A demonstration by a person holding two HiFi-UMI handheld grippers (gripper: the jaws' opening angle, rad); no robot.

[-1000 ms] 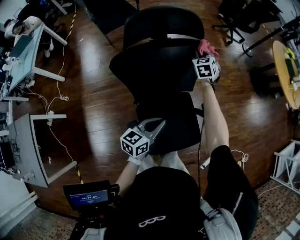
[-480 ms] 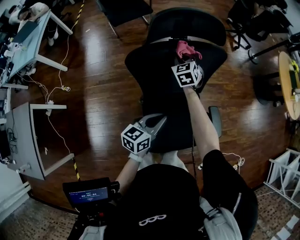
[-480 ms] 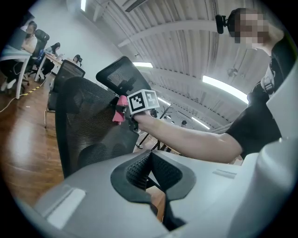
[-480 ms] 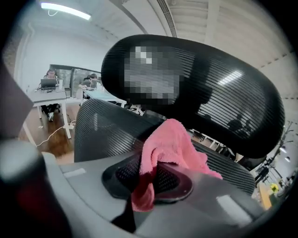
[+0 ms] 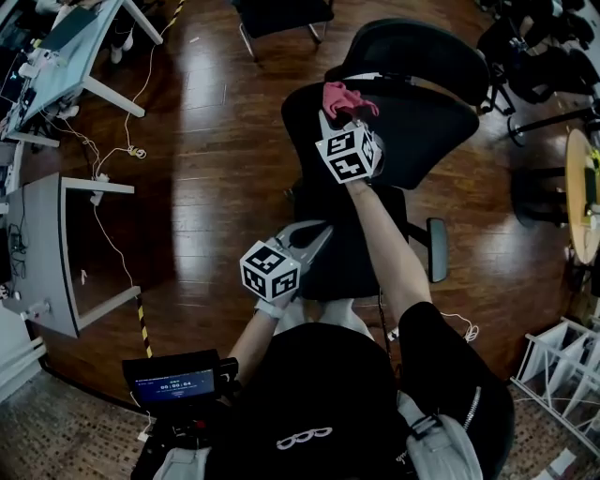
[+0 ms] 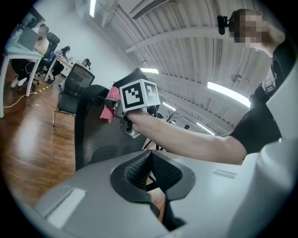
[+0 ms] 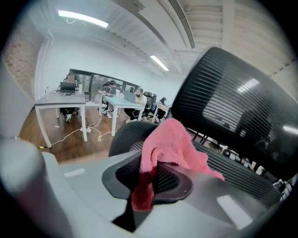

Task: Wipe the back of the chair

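The black mesh chair (image 5: 412, 122) stands in front of me, its headrest (image 5: 412, 52) beyond the back. My right gripper (image 5: 341, 114) is shut on a pink cloth (image 5: 345, 97) and presses it against the upper left part of the chair back. In the right gripper view the pink cloth (image 7: 170, 142) bunches out of the right gripper (image 7: 151, 179), with the chair back (image 7: 128, 132) under it and the headrest (image 7: 233, 107) above. My left gripper (image 5: 317, 236) hangs shut over the seat (image 5: 352, 253), holding nothing. In the left gripper view the left gripper (image 6: 149, 171) faces the chair back (image 6: 93, 135) and the cloth (image 6: 111, 109).
Grey desks (image 5: 56, 244) and a light desk (image 5: 66, 47) stand at the left, with cables (image 5: 112, 202) on the wooden floor. Another chair (image 5: 281, 14) is at the top, dark chairs (image 5: 544, 56) at the top right, a round table (image 5: 586, 187) at the right edge.
My right gripper has carried the pink cloth leftward across the top of the chair back, from its right side to its left. The left gripper has stayed put.
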